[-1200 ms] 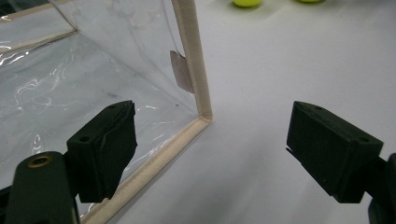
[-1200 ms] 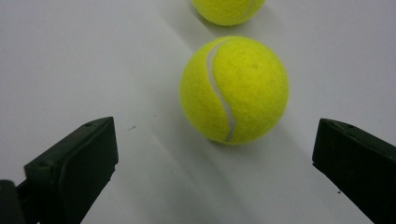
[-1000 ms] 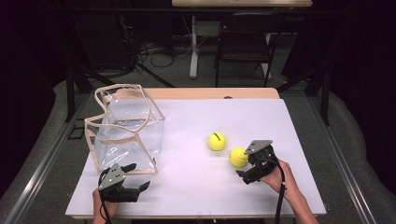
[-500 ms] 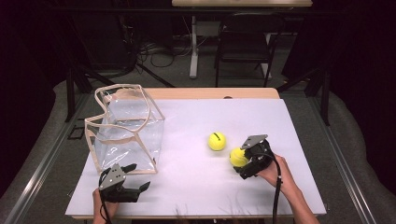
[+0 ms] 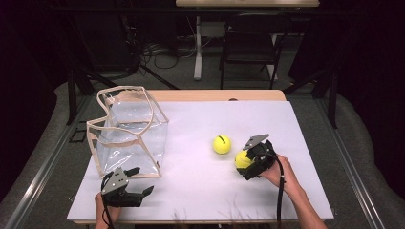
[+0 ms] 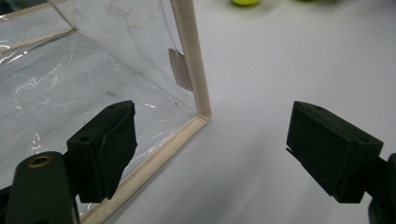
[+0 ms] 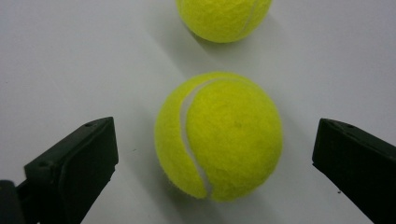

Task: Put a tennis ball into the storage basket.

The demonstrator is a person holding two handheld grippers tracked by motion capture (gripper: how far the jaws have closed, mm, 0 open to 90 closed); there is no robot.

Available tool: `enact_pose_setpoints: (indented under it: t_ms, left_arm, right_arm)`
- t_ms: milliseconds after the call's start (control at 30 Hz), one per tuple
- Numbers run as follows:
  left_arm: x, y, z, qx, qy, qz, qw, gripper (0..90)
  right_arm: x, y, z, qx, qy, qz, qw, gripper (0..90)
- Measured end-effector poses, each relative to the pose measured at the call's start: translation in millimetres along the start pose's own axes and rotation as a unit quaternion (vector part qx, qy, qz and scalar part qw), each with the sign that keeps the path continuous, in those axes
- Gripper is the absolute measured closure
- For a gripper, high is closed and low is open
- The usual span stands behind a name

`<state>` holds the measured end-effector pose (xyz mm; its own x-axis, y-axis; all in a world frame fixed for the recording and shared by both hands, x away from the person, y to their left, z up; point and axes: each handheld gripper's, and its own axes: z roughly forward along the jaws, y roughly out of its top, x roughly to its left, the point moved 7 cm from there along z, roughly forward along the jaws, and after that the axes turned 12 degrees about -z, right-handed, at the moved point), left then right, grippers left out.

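Note:
Two yellow tennis balls lie on the white table top [image 5: 200,191]. The nearer ball [image 5: 242,159] [image 7: 218,135] sits between the open jaws of my right gripper [image 5: 245,165] [image 7: 217,140], untouched by either jaw. The other ball [image 5: 221,144] [image 7: 224,16] rests a short way beyond it. My left gripper [image 5: 142,181] [image 6: 212,126] stands open at the front left. It points at the near corner of a clear plastic container with beige trim [image 5: 126,131] [image 6: 191,70]; its jaws hold nothing.
The container stands open-topped on the table's left half. A wooden strip [image 5: 215,95] edges the table's far side. Beyond it are a dark chair [image 5: 248,43] and cables on the floor. A person's hands hold both grippers at the table's front edge.
My right gripper has slid left toward the nearer ball, so the ball now sits between its open jaws. The left gripper and the other ball have stayed put.

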<state>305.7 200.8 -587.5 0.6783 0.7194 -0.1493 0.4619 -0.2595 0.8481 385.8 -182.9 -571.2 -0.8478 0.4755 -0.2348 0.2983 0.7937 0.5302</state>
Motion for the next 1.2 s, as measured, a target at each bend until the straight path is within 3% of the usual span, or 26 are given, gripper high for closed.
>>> enact_pose_setpoints:
  t_ms: [667,967,1200]
  left_arm:
    - [-1.1,0.3,2.2,0.003,-0.004,0.002,1.0,15.9]
    - [-1.3,0.2,3.3,0.003,-0.005,-0.001,1.0,15.9]
    - [-1.2,0.7,2.5,0.001,-0.003,0.002,1.0,15.9]
  right_arm:
    - [-5.1,1.2,21.6,0.026,0.026,0.009,0.9993,0.1]
    - [-3.8,-1.5,23.4,0.041,0.021,0.01,0.9989,21.2]
    - [-2.9,-2.1,22.7,0.04,0.025,0.012,0.9988,25.3]
